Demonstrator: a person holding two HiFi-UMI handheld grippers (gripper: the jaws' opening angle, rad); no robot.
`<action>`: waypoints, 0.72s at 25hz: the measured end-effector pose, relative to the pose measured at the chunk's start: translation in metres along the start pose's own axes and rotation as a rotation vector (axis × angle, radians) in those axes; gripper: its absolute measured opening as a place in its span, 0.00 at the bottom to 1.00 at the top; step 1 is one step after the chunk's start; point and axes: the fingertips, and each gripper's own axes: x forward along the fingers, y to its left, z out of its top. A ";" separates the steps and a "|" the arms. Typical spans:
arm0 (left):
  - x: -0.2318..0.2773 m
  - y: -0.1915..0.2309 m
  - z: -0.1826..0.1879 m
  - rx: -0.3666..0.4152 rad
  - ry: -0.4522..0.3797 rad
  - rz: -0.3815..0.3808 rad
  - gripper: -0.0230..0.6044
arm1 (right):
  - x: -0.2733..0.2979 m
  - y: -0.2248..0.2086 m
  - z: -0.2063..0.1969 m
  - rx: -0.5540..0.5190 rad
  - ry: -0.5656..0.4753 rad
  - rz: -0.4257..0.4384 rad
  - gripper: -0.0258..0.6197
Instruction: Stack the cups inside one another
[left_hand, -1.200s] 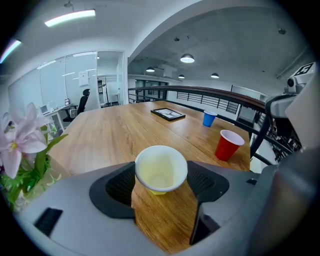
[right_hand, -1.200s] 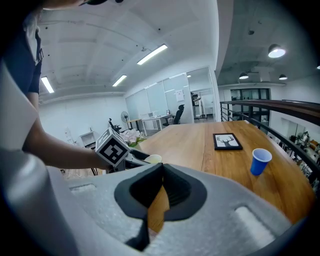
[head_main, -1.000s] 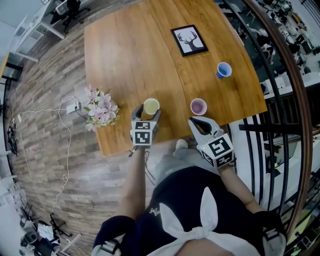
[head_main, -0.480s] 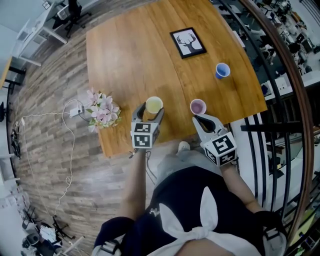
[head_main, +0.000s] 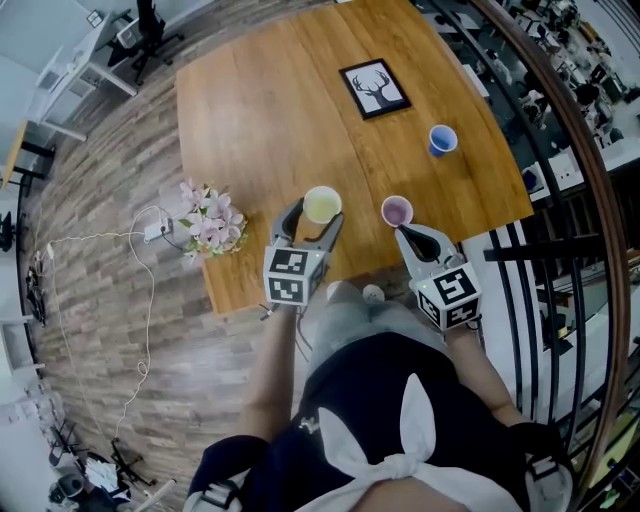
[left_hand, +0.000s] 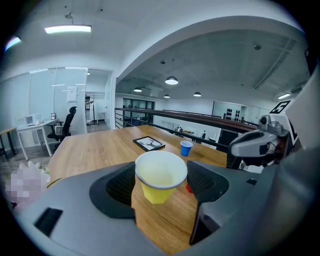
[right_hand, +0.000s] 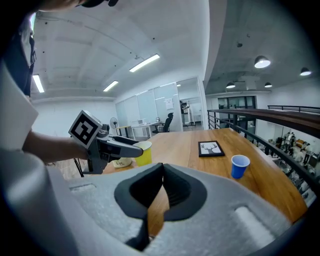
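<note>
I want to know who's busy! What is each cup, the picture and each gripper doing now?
yellow cup: upright, clamped between the left gripper's jaws.
pink cup: upright on the table, free.
blue cup: upright on the table, alone.
picture frame: lying flat.
left gripper: shut on the yellow cup.
right gripper: shut, empty.

Left gripper (head_main: 316, 216) is extending forward off a straight left forearm (head_main: 266, 375), its jaws gripping the yellow cup (head_main: 322, 204) from both sides. Right gripper (head_main: 403, 234) is hovering alongside and pointing forward-left, its jaws pressing together with nothing between them. Both marker cubes are facing up.
</note>
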 end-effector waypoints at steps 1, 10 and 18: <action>-0.001 -0.003 0.004 0.007 -0.008 -0.012 0.57 | -0.002 0.000 0.000 0.003 -0.001 -0.009 0.04; -0.003 -0.027 0.034 0.065 -0.041 -0.132 0.57 | -0.014 -0.006 0.009 0.033 -0.009 -0.108 0.04; 0.001 -0.049 0.056 0.107 -0.038 -0.230 0.57 | -0.023 -0.013 0.020 0.061 -0.016 -0.181 0.04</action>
